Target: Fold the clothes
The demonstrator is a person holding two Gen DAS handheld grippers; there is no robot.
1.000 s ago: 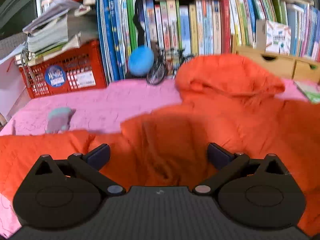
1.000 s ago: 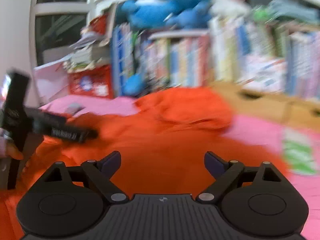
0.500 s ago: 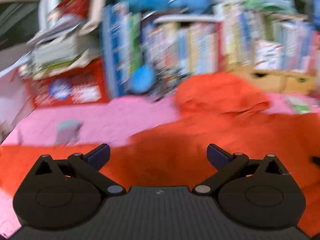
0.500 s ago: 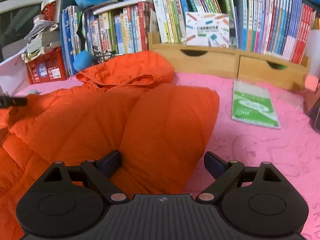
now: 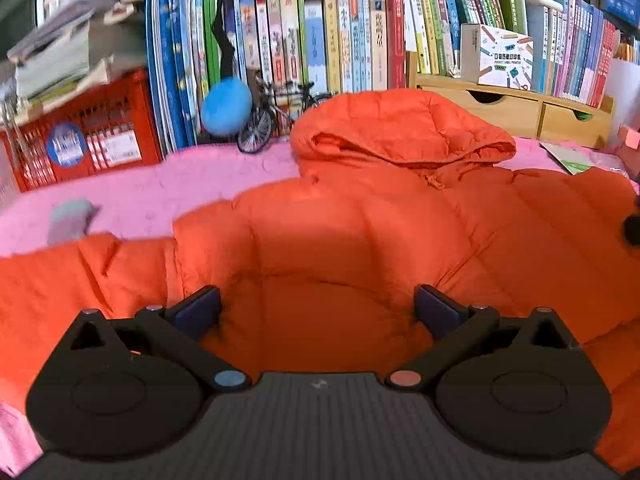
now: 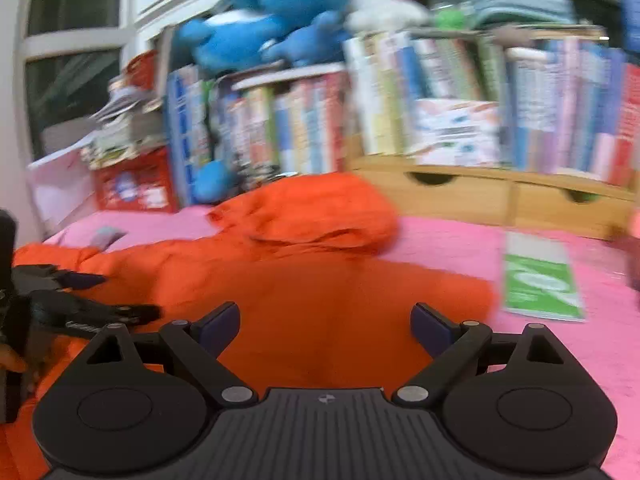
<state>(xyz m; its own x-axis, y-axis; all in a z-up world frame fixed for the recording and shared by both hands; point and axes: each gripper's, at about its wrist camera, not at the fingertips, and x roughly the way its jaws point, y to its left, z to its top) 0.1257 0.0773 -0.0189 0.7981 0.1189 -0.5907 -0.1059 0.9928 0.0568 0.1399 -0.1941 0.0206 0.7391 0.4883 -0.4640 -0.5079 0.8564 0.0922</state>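
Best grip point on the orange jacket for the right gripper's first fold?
Probably the jacket's right edge, where it ends on bare pink cover. Come in low from the right, one finger slipping under. The right gripper is open; the puffy middle offers no thin fold to pinch.

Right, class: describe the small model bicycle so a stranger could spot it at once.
Find the packed row of upright books behind the pink cloth. At its foot, between a blue ball and the orange jacket's hood, stands the model bicycle, the only spoked black thing there.

orange hooded puffer jacket [image 5: 360,216], spread flat
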